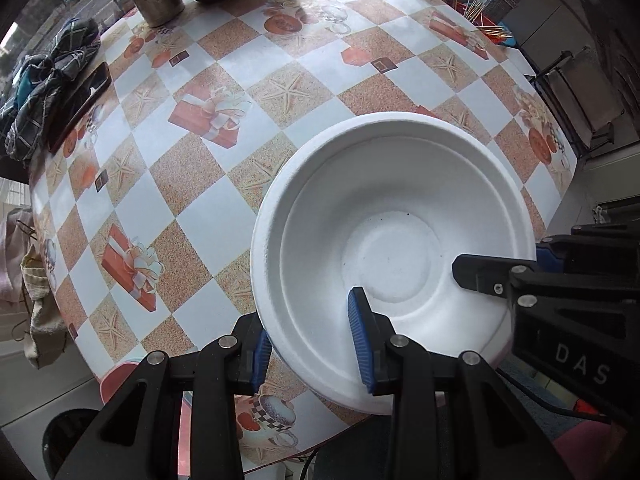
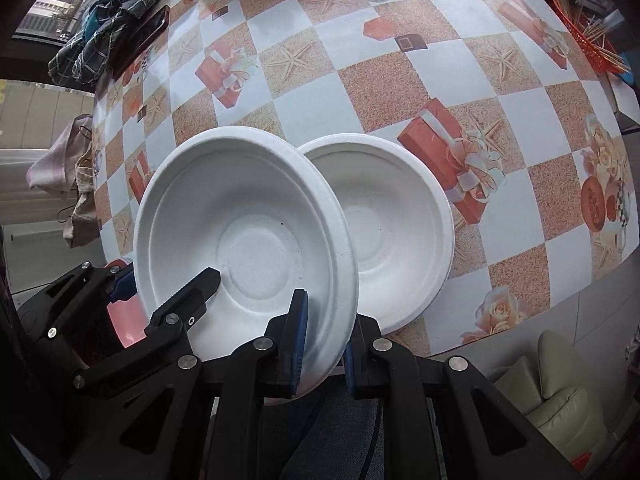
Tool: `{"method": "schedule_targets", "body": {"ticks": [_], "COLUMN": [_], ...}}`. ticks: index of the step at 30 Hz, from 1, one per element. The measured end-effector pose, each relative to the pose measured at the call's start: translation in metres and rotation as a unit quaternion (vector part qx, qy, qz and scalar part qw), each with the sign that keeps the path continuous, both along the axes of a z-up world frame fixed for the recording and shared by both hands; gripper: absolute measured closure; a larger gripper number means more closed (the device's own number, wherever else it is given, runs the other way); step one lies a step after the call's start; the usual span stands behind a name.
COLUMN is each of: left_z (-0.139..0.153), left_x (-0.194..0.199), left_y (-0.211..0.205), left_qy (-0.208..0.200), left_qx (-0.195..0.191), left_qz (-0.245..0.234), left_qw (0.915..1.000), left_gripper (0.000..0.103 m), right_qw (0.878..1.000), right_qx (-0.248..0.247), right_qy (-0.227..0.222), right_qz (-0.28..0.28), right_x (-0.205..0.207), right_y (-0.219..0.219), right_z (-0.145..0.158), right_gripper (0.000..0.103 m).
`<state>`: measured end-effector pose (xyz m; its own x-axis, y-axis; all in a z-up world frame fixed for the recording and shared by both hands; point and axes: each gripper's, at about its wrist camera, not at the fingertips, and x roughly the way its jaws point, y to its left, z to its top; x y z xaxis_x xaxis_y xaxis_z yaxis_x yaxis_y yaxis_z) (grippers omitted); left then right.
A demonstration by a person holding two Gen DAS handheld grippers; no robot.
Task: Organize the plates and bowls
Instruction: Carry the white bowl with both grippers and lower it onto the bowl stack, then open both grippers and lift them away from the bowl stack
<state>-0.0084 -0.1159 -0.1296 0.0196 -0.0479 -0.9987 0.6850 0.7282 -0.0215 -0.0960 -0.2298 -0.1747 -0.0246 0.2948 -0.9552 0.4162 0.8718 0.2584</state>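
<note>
While blue pads [image 2: 298, 344] of the right gripper [image 2: 322, 350] pinch the near rim of the raised white bowl [image 2: 248, 232], the left gripper [image 1: 312, 352] clamps the same rim at another spot, one finger inside, one outside. Both hold it tilted above the checked tablecloth [image 2: 360, 92]. A second white bowl [image 2: 392, 220] sits on the table just behind it. Far off, a crumpled plaid cloth [image 2: 108, 32] lies beside a dark phone [image 2: 142, 38].
</note>
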Motion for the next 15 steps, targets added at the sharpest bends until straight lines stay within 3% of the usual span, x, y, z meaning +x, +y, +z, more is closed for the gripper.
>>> {"method": "schedule_targets", "body": {"ticks": [5, 8, 10, 15], "left_z": [-0.005, -0.011, -0.011, 0.004], "left_x": [-0.004, -0.003, -0.002, 0.01], "left_y": [-0.022, -0.031, -0.031, -0.018], "left_qy": [0.006, 0.007, -0.005, -0.011], "left_qx": [-0.003, 0.0, 0.013, 0.0], "left_qz": [-0.035, -0.05, -0.051, -0.028], "left_qw": [0.9994, 0.9987, 0.9986, 0.9996], "left_gripper": [0.065, 0.059, 0.044, 0.026], "right_qw": [0.999, 0.998, 0.997, 0.997], "right_qx": [-0.003, 0.002, -0.002, -0.016], "right_qy": [0.009, 0.012, 0.011, 0.014], "right_qz": [-0.041, -0.062, -0.071, -0.077], "right_x": [-0.012, -0.017, -0.017, -0.015], "right_y": [-0.024, -0.036, -0.043, -0.057], "right_z": [-0.003, -0.007, -0.007, -0.007], "right_gripper": [0.085, 0.085, 0.085, 0.084]}}
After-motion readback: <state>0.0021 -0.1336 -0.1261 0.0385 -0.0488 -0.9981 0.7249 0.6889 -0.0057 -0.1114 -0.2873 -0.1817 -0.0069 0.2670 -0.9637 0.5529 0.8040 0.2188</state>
